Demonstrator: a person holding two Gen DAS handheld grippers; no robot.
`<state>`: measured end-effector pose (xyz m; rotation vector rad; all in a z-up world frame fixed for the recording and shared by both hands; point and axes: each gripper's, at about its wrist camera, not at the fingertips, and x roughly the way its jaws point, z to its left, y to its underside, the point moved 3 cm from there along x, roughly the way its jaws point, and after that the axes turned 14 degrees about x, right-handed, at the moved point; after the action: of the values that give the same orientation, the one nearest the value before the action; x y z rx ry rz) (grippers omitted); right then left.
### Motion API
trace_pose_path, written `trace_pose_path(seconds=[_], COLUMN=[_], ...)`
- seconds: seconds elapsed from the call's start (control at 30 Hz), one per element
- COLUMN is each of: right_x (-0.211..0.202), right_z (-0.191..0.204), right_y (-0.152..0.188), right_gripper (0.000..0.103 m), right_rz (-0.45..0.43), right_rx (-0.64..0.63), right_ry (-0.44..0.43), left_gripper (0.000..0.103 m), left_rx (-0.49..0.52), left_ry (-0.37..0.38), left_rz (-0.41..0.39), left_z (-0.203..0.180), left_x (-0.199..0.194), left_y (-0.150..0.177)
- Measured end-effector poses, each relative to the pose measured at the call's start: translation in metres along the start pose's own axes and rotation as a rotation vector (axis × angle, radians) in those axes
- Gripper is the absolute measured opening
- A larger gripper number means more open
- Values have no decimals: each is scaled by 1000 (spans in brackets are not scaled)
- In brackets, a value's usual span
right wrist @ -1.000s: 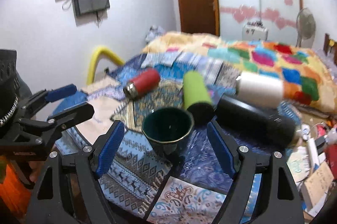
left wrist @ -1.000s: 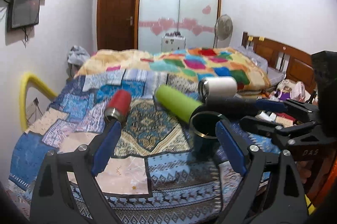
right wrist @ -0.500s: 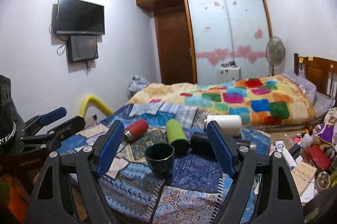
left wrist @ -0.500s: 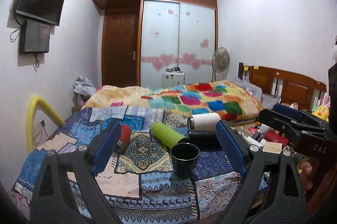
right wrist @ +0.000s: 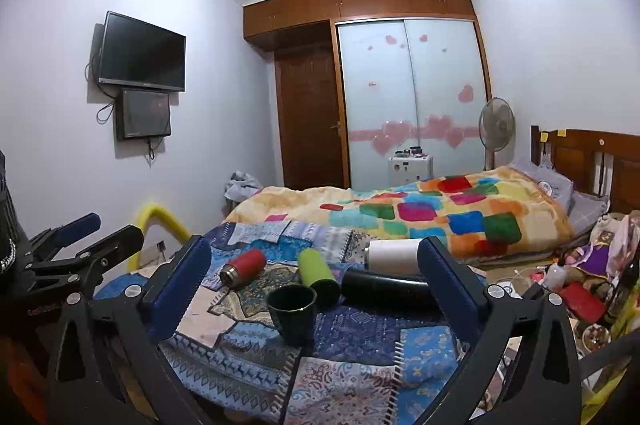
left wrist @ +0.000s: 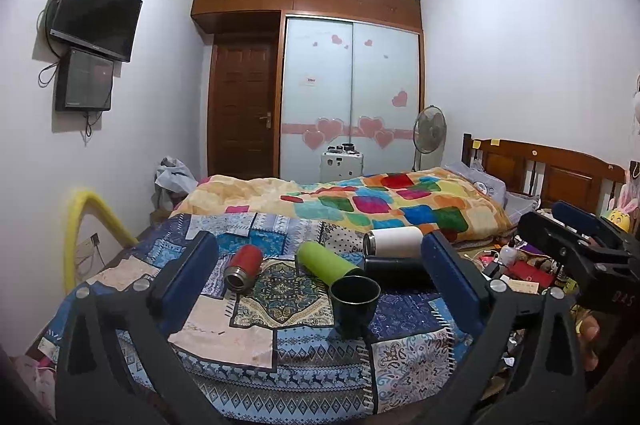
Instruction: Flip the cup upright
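Bedroom scene: a patchwork quilt (left wrist: pixel 256 337) covers the near surface, and a dark green cup (left wrist: pixel 354 301) stands upright on it, mouth up.

Both grippers hang back from the cup with fingers spread wide and nothing between them: the left gripper (left wrist: pixel 320 281) and the right gripper (right wrist: pixel 316 279) each frame it from a distance. Behind the cup lie four bottles on their sides: a red bottle (left wrist: pixel 244 265), a lime-green bottle (left wrist: pixel 326 263) just beside the cup, a black bottle (left wrist: pixel 396 267) and a white bottle (left wrist: pixel 394 242). Further back a colourful blanket (left wrist: pixel 360 201) covers the bed.
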<state>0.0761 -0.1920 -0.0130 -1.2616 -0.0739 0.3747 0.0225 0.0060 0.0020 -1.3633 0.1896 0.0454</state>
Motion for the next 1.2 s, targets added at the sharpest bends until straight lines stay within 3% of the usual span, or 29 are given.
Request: trace_pose_path(seconds=[1.2], right_x=[-18], right_z=[-2], right_y=[-1], right_gripper=[103], right_rz=[-26], right_rx=[3], right_ry=[25], left_gripper=[103], left_rx=[11], left_ry=[8], left_rz=[6], left_z=[-10], left_x=[-6], left_y=[-1])
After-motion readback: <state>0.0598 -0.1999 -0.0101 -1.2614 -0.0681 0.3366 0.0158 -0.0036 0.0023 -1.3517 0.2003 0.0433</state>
